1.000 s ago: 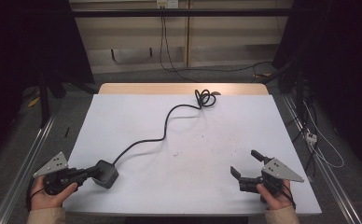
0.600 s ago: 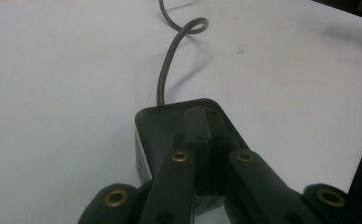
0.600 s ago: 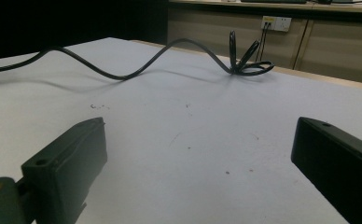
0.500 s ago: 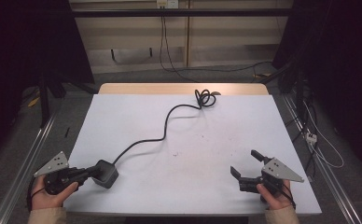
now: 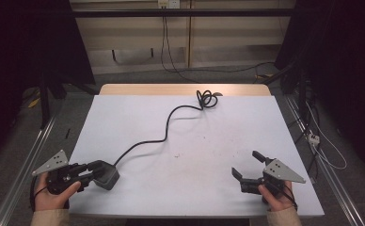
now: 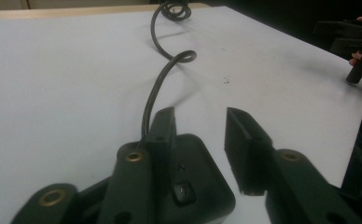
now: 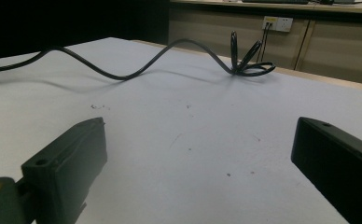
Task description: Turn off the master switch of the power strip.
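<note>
1. We find the power adapter [image 5: 106,174] at the near left corner of the table [image 5: 284,127], its cable [image 5: 169,122] running away from it to a far coil.
2. Left gripper [image 5: 96,170]: jaws parted around the adapter, one touching, not clamped.
3. Right gripper [image 5: 250,165]: wide open, empty, well right of the adapter.
4. Our judgement: the brick is rigid, smooth and light; grip its flat sides. The cable is limp and will drag.

Both hands rest low at the near edge, the left gripper [image 5: 96,170] half open, the right gripper [image 5: 247,165] wide open.
</note>
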A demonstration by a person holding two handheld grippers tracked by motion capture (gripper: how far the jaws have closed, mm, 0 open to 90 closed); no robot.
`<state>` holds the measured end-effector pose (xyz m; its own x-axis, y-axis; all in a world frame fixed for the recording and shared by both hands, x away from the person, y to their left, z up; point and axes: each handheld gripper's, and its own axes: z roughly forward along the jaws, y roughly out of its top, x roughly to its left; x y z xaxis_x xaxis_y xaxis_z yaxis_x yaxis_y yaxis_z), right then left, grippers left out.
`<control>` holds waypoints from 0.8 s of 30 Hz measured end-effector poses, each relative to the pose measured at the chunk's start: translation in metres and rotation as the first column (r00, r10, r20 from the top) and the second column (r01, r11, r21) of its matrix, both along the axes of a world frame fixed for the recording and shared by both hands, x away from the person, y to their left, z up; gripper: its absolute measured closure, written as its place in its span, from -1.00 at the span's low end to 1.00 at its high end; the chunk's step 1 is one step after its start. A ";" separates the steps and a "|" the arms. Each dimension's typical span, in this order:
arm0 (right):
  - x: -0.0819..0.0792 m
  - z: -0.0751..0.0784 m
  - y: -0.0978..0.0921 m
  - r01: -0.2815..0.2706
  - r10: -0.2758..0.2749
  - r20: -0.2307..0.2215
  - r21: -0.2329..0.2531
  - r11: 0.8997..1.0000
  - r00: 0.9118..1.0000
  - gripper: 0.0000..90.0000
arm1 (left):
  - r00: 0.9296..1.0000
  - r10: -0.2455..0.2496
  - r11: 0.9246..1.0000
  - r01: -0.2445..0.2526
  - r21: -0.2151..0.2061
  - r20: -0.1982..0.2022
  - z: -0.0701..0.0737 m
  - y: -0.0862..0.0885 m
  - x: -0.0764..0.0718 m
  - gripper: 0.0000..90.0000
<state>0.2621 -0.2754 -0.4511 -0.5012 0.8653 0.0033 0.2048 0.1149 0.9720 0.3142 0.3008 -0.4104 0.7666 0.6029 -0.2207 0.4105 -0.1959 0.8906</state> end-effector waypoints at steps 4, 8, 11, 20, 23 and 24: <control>0.000 0.000 -0.001 0.005 -0.005 0.003 0.002 1.000 1.000 -0.94 | 1.000 0.013 1.000 -0.012 -0.017 0.026 0.000 -0.005 0.002 0.09; 0.000 0.001 -0.001 0.006 -0.006 0.004 0.001 1.000 1.000 -0.94 | 0.999 0.028 0.999 -0.026 -0.038 0.046 0.000 -0.009 0.003 -0.13; -0.001 0.001 -0.001 0.004 -0.004 0.007 0.004 1.000 1.000 -0.94 | 0.998 0.030 0.999 -0.028 -0.045 0.059 0.000 -0.013 0.004 -0.24; 0.000 0.001 -0.001 0.004 -0.004 0.006 0.001 1.000 1.000 -0.94 | 0.996 0.030 0.998 -0.025 -0.058 0.085 -0.002 -0.021 0.005 -0.40; 0.000 0.002 -0.001 0.004 -0.004 0.008 0.002 1.000 1.000 -0.94 | 0.995 0.033 0.997 -0.027 -0.066 0.091 -0.002 -0.023 0.005 -0.44; 0.000 0.001 -0.001 0.003 -0.003 0.007 0.002 1.000 1.000 -0.94 | 0.995 0.035 0.997 -0.028 -0.071 0.096 -0.003 -0.024 0.005 -0.46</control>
<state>0.2616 -0.2767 -0.4497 -0.4983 0.8670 0.0021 0.1986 0.1118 0.9737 0.3189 0.2769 -0.4131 0.7675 0.6127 -0.1884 0.3263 -0.1204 0.9376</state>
